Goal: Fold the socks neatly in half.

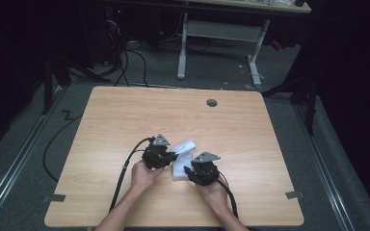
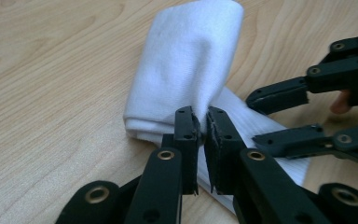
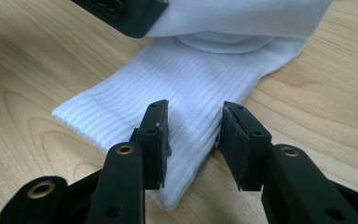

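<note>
A white sock point(image 1: 183, 153) lies near the table's front middle, partly folded over on itself. My left gripper point(image 2: 203, 122) is shut on a pinch of the sock's smooth folded part point(image 2: 186, 60), which rises off the wood. My right gripper point(image 3: 194, 122) stands open low over the ribbed cuff point(image 3: 177, 79), one jaw on each side of a strip of it, and the pads do not press the cloth. In the high view the left gripper point(image 1: 173, 156) and right gripper point(image 1: 189, 169) meet at the sock from either side, close together.
The wooden table point(image 1: 125, 115) has a round grey cable hole point(image 1: 212, 102) near its far edge. A black cable point(image 1: 125, 178) trails off the front left. Tape tabs point(image 1: 295, 195) mark the side edges. A desk frame point(image 1: 253, 53) stands on the floor beyond.
</note>
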`<action>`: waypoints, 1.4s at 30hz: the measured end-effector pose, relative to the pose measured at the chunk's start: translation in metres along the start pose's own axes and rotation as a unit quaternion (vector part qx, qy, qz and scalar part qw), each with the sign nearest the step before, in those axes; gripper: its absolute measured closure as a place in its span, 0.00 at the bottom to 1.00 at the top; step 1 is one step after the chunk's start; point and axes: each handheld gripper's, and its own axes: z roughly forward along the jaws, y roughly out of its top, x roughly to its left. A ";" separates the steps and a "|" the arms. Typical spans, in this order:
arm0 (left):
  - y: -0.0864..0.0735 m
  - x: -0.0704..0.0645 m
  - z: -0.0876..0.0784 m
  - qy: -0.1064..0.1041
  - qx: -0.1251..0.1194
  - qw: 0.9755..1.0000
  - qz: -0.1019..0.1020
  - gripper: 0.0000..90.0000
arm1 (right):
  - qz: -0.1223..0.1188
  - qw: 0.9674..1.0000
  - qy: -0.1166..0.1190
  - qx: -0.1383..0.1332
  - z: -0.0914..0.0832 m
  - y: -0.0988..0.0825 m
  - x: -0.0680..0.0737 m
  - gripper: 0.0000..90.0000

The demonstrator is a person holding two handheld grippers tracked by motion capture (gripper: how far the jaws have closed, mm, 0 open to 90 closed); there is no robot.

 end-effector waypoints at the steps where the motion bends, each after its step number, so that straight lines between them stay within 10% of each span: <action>1: 0.000 -0.001 -0.002 -0.001 -0.001 1.000 0.003 0.93 | 0.000 1.000 -0.001 0.000 0.000 0.000 0.000 0.69; 28: -0.028 -0.023 -0.004 -0.007 0.038 0.999 0.019 0.92 | 0.004 1.000 -0.014 0.000 0.003 0.003 0.002 0.69; 42: -0.016 0.005 0.012 0.015 0.031 0.999 -0.019 0.93 | 0.021 0.999 -0.027 0.002 0.017 0.017 -0.005 0.68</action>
